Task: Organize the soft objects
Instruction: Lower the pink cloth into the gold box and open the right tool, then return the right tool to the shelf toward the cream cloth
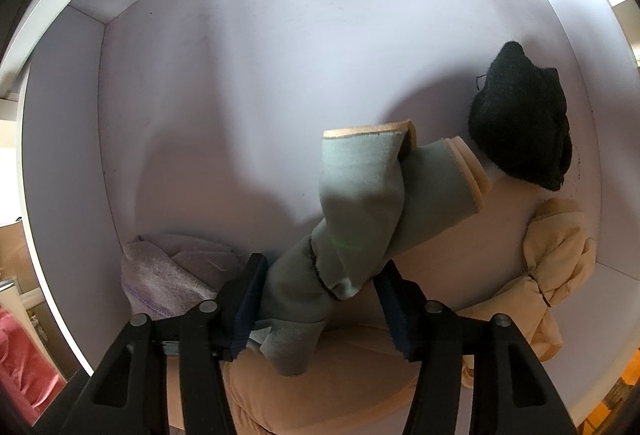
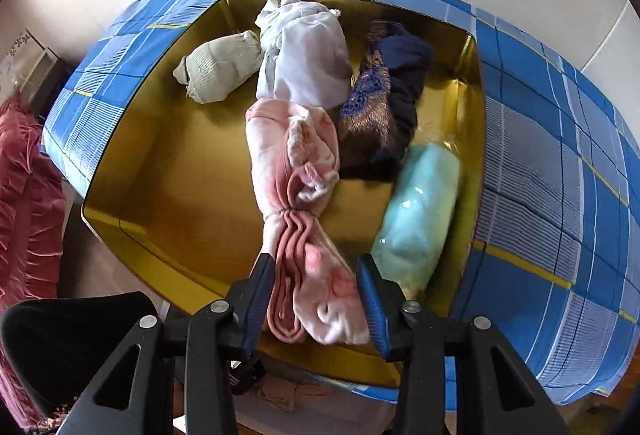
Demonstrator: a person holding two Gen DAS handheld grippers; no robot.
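In the left wrist view a pale green sock bundle (image 1: pixel 360 195) with tan cuffs lies inside a white bin (image 1: pixel 64 155), its lower end between the fingers of my left gripper (image 1: pixel 322 263). The left pad touches it, a gap shows at the right pad, so the gripper is open. In the right wrist view a pink sock bundle (image 2: pixel 296 163), tied in the middle, lies in a gold-lined box (image 2: pixel 140 163). Its near end sits loosely between the blue pads of my right gripper (image 2: pixel 315 259), unsqueezed, jaws open.
The white bin also holds a black bundle (image 1: pixel 520 123), a beige bundle (image 1: pixel 556 247), a lavender towel (image 1: pixel 160 275) and tan cloth (image 1: pixel 320 387). The gold box holds a grey sock ball (image 2: pixel 216 67), white cloth (image 2: pixel 308 63), navy lace cloth (image 2: pixel 380 95) and a mint roll (image 2: pixel 420 211). Blue plaid cloth (image 2: pixel 560 155) surrounds it.
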